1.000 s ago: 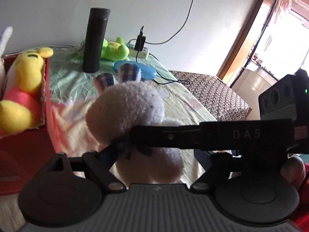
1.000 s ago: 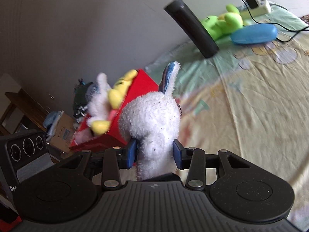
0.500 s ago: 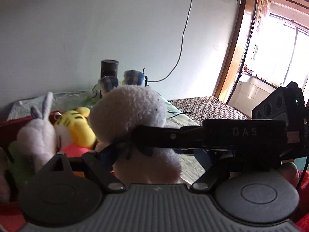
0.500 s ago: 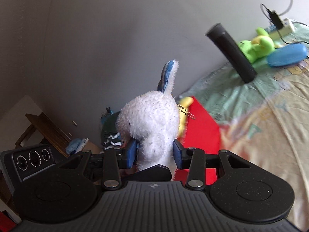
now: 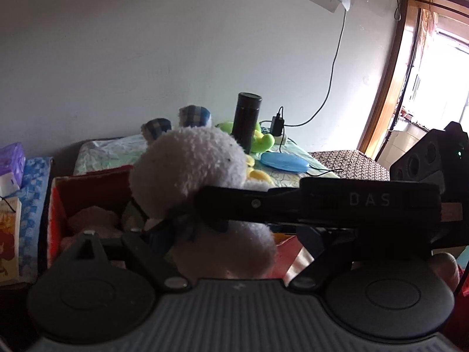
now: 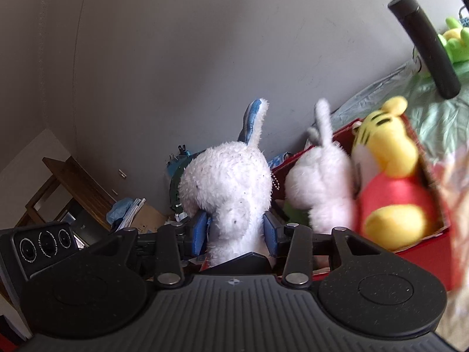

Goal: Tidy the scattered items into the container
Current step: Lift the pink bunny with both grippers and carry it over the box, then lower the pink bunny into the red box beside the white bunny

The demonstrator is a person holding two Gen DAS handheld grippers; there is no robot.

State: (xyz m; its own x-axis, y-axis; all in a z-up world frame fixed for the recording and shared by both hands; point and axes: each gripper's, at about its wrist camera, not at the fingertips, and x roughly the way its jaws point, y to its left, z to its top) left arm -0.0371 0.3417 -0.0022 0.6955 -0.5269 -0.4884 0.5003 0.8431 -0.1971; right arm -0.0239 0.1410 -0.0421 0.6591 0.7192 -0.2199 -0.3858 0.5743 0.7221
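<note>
Behind you the grey wall has replaced the tablecloth; your right gripper (image 6: 237,231) still pinches the fluffy white rabbit (image 6: 225,182), the left gripper (image 5: 225,234) wide around it, now beside the red box (image 6: 433,252) at three o'clock.

Home bedroom, sheeted bed (image 5: 123,149), plush toys (image 6: 390,173), power strip (image 5: 278,138)

Black ribbed tool (image 6: 237,231) with blue pads (image 6: 200,234), silver screws, "DAS" lettering.
</note>
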